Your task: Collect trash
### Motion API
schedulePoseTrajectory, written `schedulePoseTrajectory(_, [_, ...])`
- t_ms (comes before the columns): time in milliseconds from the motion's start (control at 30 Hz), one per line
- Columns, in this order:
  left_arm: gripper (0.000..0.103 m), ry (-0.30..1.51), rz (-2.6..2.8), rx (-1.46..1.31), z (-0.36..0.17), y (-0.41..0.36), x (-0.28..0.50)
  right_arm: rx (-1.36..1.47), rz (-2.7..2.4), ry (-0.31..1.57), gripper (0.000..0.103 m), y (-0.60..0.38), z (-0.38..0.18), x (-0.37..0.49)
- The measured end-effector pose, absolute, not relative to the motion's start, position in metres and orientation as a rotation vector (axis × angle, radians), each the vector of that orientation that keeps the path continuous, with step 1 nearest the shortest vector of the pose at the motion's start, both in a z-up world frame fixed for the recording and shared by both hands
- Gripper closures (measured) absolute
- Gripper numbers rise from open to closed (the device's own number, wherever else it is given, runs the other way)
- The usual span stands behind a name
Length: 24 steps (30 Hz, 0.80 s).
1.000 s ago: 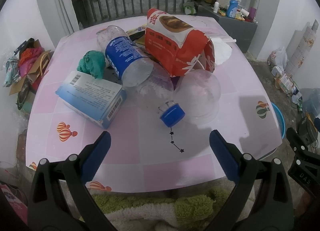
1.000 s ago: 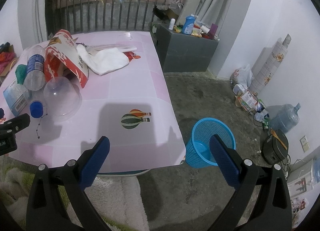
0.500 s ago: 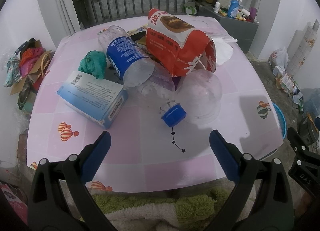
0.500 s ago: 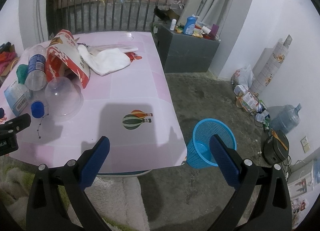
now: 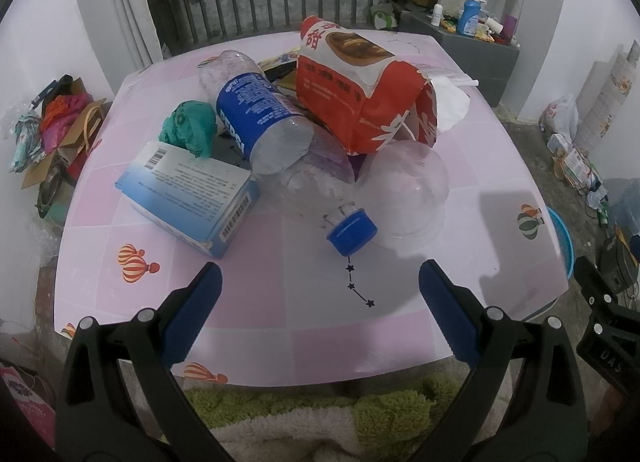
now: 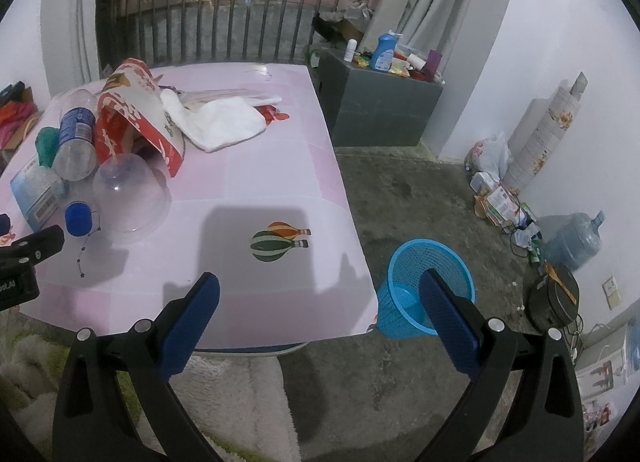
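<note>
Both tongs, left [image 5: 320,294] and right [image 6: 320,298], gape wide and hold nothing. Trash sits piled on the pink worktop [image 5: 280,302]: a blue-labelled plastic bottle [image 5: 260,114], red snack bag [image 5: 360,98], blue carton [image 5: 188,198] and clear dome lid [image 5: 404,194]. A blue wastebasket [image 6: 424,286] stands on the floor just beside the worktop.

left claw [image 5: 320,286]: jaws spread wide, nothing between them | right claw [image 6: 319,296]: jaws spread wide, nothing between them, level
</note>
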State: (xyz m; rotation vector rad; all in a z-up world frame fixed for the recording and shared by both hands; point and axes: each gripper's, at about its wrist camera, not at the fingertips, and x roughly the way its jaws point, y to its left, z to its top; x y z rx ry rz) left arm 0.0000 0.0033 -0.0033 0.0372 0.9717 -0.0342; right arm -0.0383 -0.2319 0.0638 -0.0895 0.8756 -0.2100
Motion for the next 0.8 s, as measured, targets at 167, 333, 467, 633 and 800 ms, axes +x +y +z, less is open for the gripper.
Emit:
schedulePoseTrajectory(167, [0.009, 0.972, -0.035, 0.038, -0.0033, 0.0033, 0.0001, -0.089, -0.205, 0.875, 0.006, -0.2328, 0.0642, -0.0382])
schedulePoseTrajectory(333, [0.009, 0.973, -0.033, 0.033, -0.0038, 0.0055, 0.0009, -0.093, -0.201, 0.879, 0.006, -0.2313, 0.0645, -0.0372])
schedulePoseTrajectory(467, [0.009, 0.977, -0.033, 0.035, -0.0048, 0.008, 0.0023, -0.097, -0.202, 0.877, 0.006, -0.2294, 0.0655, -0.0372])
schedulePoseTrajectory(633, [0.009, 0.977, -0.032, 0.035, -0.0047, 0.0094, 0.0032, -0.094, -0.202, 0.881, 0.006, -0.2293, 0.0661, -0.0383])
schedulePoseTrajectory(800, [0.009, 0.981, -0.029, 0.034, -0.0044, 0.0092, 0.0034, -0.094, -0.201, 0.879, 0.006, -0.2292, 0.0648, -0.0381])
